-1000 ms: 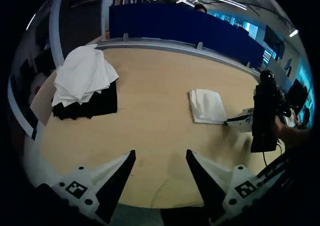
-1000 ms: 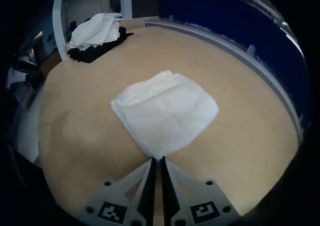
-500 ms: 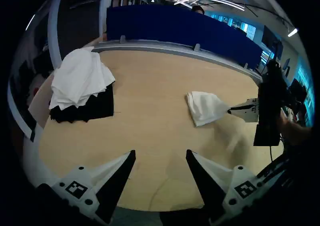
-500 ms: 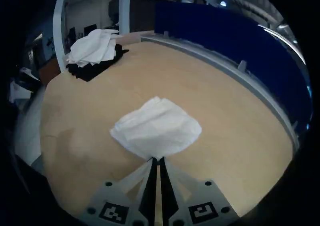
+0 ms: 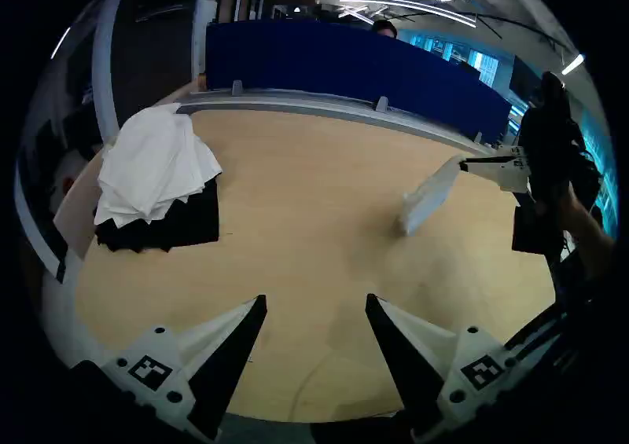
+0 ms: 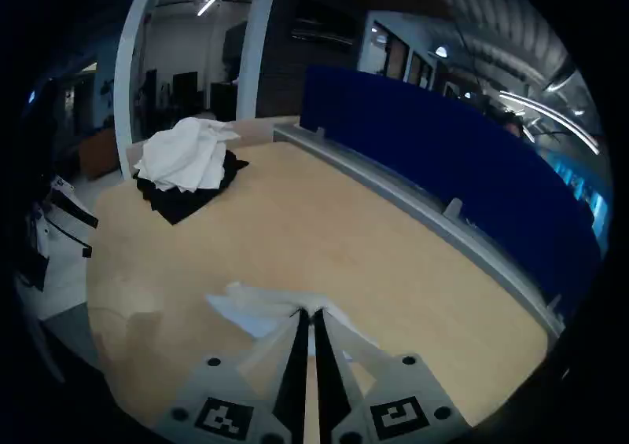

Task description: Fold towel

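Pinching one edge of the towel [image 5: 428, 196], the right gripper [image 6: 307, 312] holds it up at the right, its lower end at or just above the counter [image 5: 314, 177]. The left gripper [image 5: 314, 297] hovers near, wide and empty. The next move is probably carrying the towel to the stack of white towels [image 5: 149, 169] lying loose on a dark cloth [image 5: 169, 224], far left.

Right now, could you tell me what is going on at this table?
A towel is being handled over a wooden table. The right tool is shut on a white towel and holds it up by one corner, so it hangs slanting down toward the tabletop. The left tool is open and holds nothing, above the table's near edge. A pile of white cloths lies on a black cloth at the far left end.
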Demonstrator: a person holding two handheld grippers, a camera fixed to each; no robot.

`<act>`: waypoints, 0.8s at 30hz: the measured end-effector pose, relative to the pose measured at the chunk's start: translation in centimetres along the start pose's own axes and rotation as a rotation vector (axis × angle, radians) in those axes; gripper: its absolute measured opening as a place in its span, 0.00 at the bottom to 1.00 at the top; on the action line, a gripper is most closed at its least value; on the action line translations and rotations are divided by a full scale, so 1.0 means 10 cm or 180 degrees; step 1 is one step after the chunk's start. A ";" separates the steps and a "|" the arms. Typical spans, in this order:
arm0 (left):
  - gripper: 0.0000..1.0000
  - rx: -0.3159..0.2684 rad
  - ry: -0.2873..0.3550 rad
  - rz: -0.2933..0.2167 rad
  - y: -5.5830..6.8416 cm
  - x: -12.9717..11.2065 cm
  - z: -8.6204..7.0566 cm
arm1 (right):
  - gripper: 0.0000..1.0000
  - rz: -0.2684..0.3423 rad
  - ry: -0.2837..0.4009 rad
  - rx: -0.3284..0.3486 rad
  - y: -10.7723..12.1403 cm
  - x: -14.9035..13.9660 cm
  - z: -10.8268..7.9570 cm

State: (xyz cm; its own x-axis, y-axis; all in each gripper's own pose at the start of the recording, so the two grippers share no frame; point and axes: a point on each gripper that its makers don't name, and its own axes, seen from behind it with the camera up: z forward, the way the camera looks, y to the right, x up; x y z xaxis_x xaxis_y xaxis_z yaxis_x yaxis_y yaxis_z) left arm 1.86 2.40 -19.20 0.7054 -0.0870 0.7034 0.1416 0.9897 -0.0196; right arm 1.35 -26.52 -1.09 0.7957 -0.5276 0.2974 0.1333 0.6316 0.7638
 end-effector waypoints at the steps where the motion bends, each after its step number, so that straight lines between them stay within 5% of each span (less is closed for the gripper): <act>1: 0.94 -0.0004 0.0003 0.0004 0.01 0.01 0.00 | 0.05 -0.0010 0.0006 -0.0008 0.02 0.02 -0.02; 14: 0.93 -0.0115 0.0060 0.0040 0.10 0.12 0.04 | 0.05 0.0011 0.0000 -0.0178 0.33 0.02 -0.32; 24: 0.93 -0.0199 0.0059 0.0115 0.19 0.21 0.13 | 0.05 0.0118 -0.0008 -0.0347 0.80 -0.06 -0.65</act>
State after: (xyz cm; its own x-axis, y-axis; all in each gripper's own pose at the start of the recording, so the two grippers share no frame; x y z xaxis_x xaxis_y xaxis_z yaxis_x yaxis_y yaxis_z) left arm 2.76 4.22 -16.82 0.7236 -0.0539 0.6881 0.1585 0.9833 -0.0896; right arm 5.77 -17.52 1.12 0.7999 -0.5040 0.3259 0.1672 0.7087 0.6854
